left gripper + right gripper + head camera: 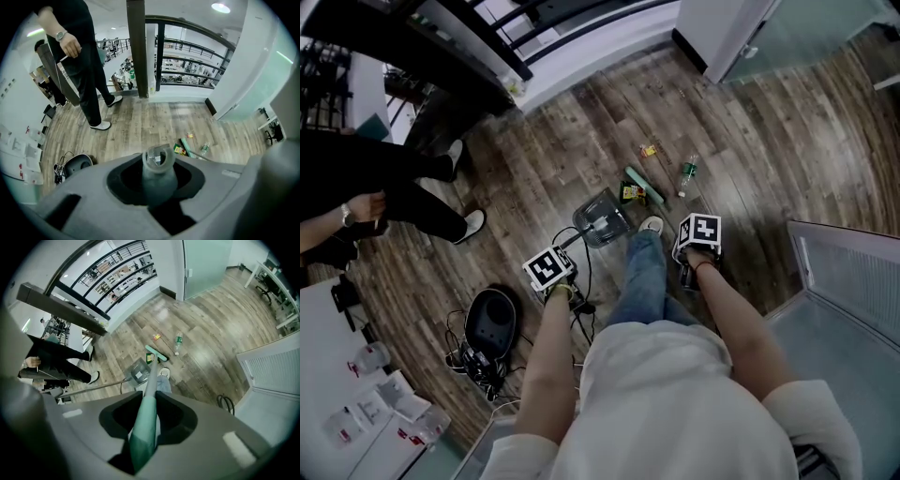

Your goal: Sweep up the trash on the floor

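Step in hand: start of the sweep. No trash is in the pan yet.

1. Left gripper [158, 190]: jaws clamped on the grey dustpan handle [158, 168], which runs straight out between them. The dustpan [602, 217] sits low over the floor [750, 141], just ahead of the person's shoe [651, 225]. Whether its lip touches the boards cannot be told.
2. Right gripper [147, 437]: jaws clamped on the green broom handle [146, 423]. The broom head [644, 186] is down at floor level, just beyond the dustpan.
3. Trash: 3 items lie on the floor ahead of the person.
   - The snack packet [631, 193] lies against the broom head, between it and the dustpan.
   - The plastic bottle [687, 172] lies near the far end of the broom head, on the side away from the pan.
   - The yellow wrapper [648, 150] lies farther out, apart from the other 2.
4. Next move, as a judgement:
   - Carry the broom head out past the wrapper and bottle, then draw it back toward the dustpan.
   - Hold the pan's lip flat on the boards, with its mouth facing the stroke.
   - Expect the bottle to roll, so keep the stroke short and slow.
5. Caution: cables [579, 281] trail on the floor beside the left gripper, and a bystander [403, 192] stands well off to the left. Keep both handles clear of them.
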`<act>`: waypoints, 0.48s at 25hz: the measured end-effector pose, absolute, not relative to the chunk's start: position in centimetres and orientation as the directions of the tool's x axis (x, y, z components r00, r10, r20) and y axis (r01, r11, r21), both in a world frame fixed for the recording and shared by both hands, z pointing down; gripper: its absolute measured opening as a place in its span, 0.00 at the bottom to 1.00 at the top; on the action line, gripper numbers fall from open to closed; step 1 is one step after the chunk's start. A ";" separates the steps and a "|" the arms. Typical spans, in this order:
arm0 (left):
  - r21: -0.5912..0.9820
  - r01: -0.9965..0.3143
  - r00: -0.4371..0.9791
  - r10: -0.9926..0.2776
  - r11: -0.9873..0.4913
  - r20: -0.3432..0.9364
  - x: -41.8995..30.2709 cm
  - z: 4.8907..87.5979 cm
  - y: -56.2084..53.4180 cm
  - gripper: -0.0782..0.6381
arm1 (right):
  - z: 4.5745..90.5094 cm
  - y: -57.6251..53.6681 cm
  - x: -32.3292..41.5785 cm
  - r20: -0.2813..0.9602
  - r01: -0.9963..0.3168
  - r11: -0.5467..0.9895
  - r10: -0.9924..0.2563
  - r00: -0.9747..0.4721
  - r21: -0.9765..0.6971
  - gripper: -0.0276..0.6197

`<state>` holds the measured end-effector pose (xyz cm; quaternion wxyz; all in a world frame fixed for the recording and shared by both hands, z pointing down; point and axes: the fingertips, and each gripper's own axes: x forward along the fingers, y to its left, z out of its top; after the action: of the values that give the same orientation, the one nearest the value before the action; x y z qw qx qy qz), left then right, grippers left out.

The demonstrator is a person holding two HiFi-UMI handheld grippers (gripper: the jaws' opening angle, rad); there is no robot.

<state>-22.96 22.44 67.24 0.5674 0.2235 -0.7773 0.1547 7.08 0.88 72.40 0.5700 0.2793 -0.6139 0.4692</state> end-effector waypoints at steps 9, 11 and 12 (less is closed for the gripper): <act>0.010 -0.524 -0.255 -0.169 0.852 0.952 -23.3 67.5 21.9 0.23 | 72.4 3.5 6.5 0.955 -0.859 0.435 0.233 -0.184 -0.271 0.19; 0.011 -0.524 -0.256 -0.170 0.851 0.952 -23.4 67.5 22.0 0.23 | 72.3 4.3 6.6 0.950 -0.851 0.441 0.251 -0.186 -0.284 0.19; 0.011 -0.525 -0.256 -0.170 0.851 0.952 -23.4 67.4 22.0 0.23 | 72.2 4.8 6.5 0.947 -0.847 0.446 0.261 -0.186 -0.289 0.19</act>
<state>-23.38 22.02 67.41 0.5675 0.2237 -0.7769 0.1561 6.54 4.76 72.21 0.5914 0.2397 -0.6110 0.4685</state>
